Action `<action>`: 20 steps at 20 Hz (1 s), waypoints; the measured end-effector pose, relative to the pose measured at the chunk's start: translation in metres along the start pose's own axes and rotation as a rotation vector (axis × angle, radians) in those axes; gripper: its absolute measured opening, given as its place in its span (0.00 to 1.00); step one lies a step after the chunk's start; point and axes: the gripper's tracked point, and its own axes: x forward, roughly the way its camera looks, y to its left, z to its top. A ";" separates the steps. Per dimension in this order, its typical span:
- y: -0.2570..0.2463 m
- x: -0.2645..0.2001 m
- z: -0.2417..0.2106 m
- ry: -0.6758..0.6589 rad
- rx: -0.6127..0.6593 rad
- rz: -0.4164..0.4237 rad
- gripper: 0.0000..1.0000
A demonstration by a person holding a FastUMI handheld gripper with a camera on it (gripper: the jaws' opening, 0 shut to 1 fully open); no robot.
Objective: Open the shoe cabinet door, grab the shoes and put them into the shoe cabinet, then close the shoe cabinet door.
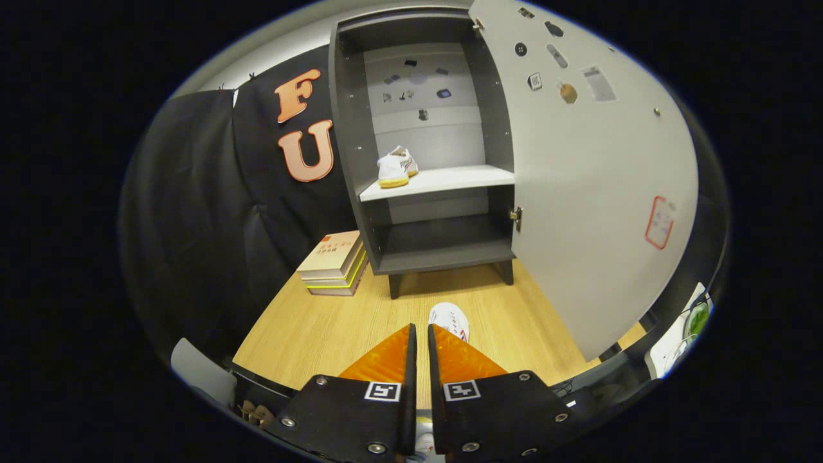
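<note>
The grey shoe cabinet (360,128) stands on the wooden table (296,328) with its door (591,193) swung wide open to the right. One white shoe (395,168) with a yellowish sole sits on the left part of the middle shelf (450,179). My gripper (421,328) is well in front of the cabinet, its fingers drawn close together on the thin edge of a second white shoe (449,319). That shoe's toe pokes out just past the right fingertip, and the rest of it is hidden under the fingers.
A stack of books (333,263) lies on the table against the cabinet's left foot. The black cloth wall hangs behind and to the left. The cabinet's lower compartment (443,241) is bare. The open door reaches forward over the table's right side.
</note>
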 end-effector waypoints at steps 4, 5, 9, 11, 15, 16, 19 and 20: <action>0.002 0.046 -0.032 0.093 -0.013 0.030 0.10; 0.001 0.055 -0.039 0.113 -0.019 0.034 0.12; -0.003 0.093 -0.070 0.205 -0.034 0.054 0.15; -0.008 0.111 -0.085 0.246 -0.042 0.059 0.15; -0.011 0.147 -0.114 0.321 -0.031 0.074 0.16; -0.013 0.154 -0.121 0.338 -0.030 0.071 0.16; -0.016 0.169 -0.133 0.375 -0.032 0.070 0.16; -0.015 0.173 -0.135 0.381 -0.027 0.073 0.17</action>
